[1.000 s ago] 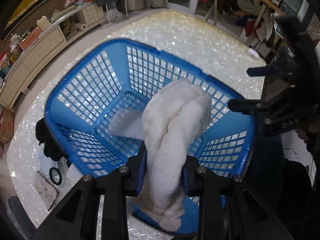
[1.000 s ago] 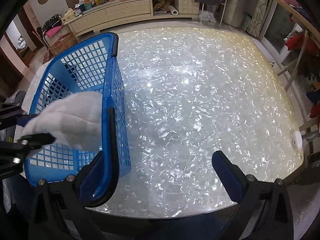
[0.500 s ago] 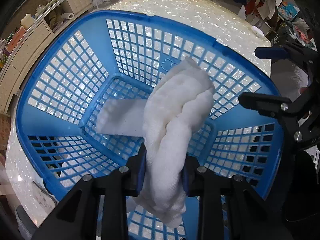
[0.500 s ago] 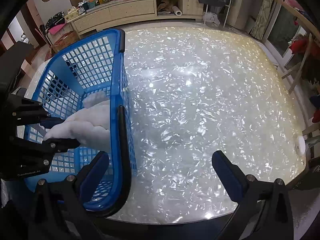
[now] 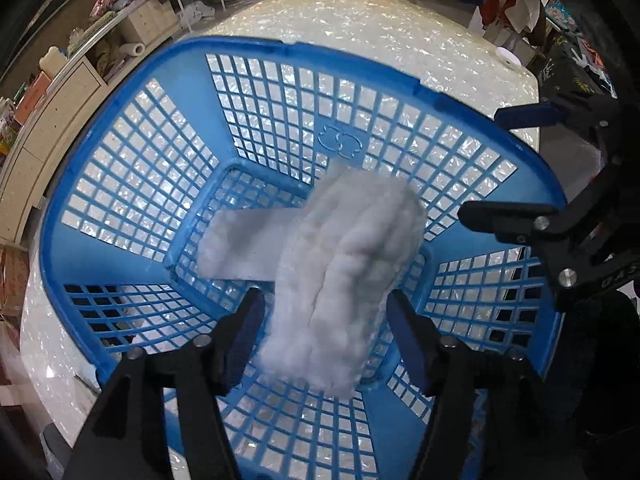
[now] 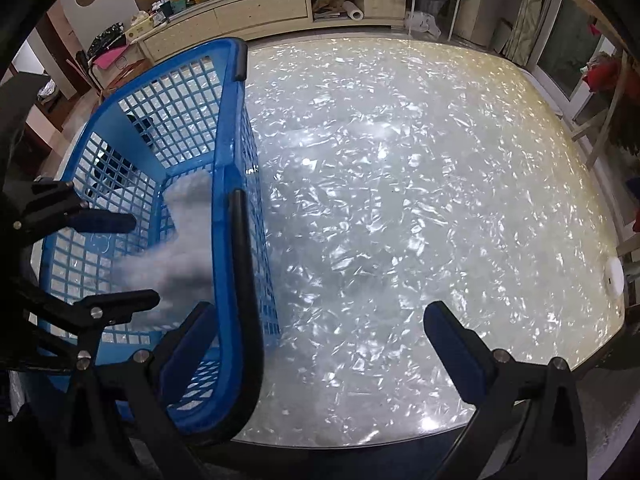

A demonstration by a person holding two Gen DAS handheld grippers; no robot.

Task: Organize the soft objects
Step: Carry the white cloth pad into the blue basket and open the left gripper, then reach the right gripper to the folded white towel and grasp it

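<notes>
A blue plastic lattice basket [image 5: 120,184] stands on a pearly table; it also shows at the left of the right wrist view [image 6: 228,152]. My left gripper [image 5: 324,320] is open above the basket, its jaws spread wide. A white fluffy towel [image 5: 344,264] is between and just beyond the jaws, blurred, free of them, over the basket floor. A second flat white cloth [image 5: 244,240] lies on the basket floor under it. My right gripper [image 6: 316,344] is open and empty, its left finger beside the basket's near rim, over the table. The towel [image 6: 180,248] shows blurred inside the basket there.
The pearly table [image 6: 400,184] stretches right of the basket. A small white disc [image 6: 614,276] lies at its right edge. Cabinets with clutter [image 6: 240,8] stand behind. The right gripper appears at the right of the left wrist view [image 5: 560,224].
My left gripper has opened and let go of the white towel, which is dropping into the basket. The gripper moved further over the basket. The right gripper stayed open.
</notes>
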